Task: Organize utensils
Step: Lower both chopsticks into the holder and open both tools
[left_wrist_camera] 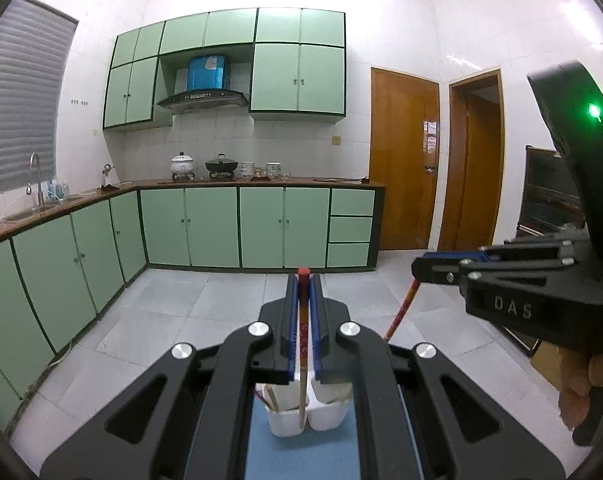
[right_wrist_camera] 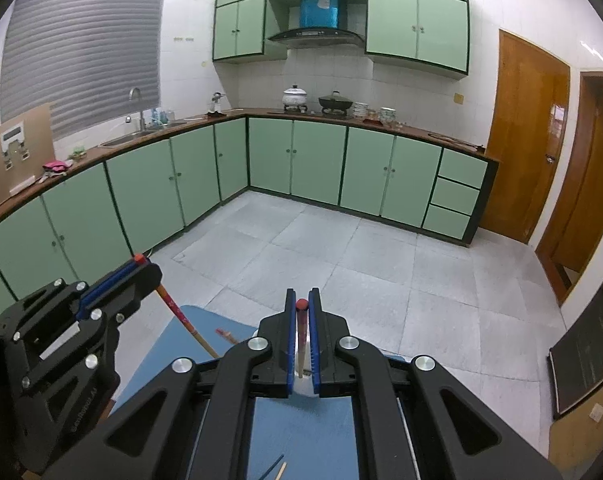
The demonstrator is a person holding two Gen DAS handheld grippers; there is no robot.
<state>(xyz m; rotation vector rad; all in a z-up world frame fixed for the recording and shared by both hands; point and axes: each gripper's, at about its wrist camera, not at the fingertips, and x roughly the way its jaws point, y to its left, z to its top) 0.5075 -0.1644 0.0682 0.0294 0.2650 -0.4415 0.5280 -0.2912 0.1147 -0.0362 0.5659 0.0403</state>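
Fingers of both grippers pinch one chopstick ea., tips down.

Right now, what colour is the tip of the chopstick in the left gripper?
Red. The chopstick tip pokes above the left gripper; the left wrist view shows it best.

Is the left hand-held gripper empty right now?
No, the left hand-held gripper is shut on a red-tipped chopstick held above the white holder.

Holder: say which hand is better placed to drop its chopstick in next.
Left, probably. The left gripper is shut on a chopstick hanging near upright, its tip right at the white holder. The right gripper holds the other chopstick slanted off to the side, tip hidden.
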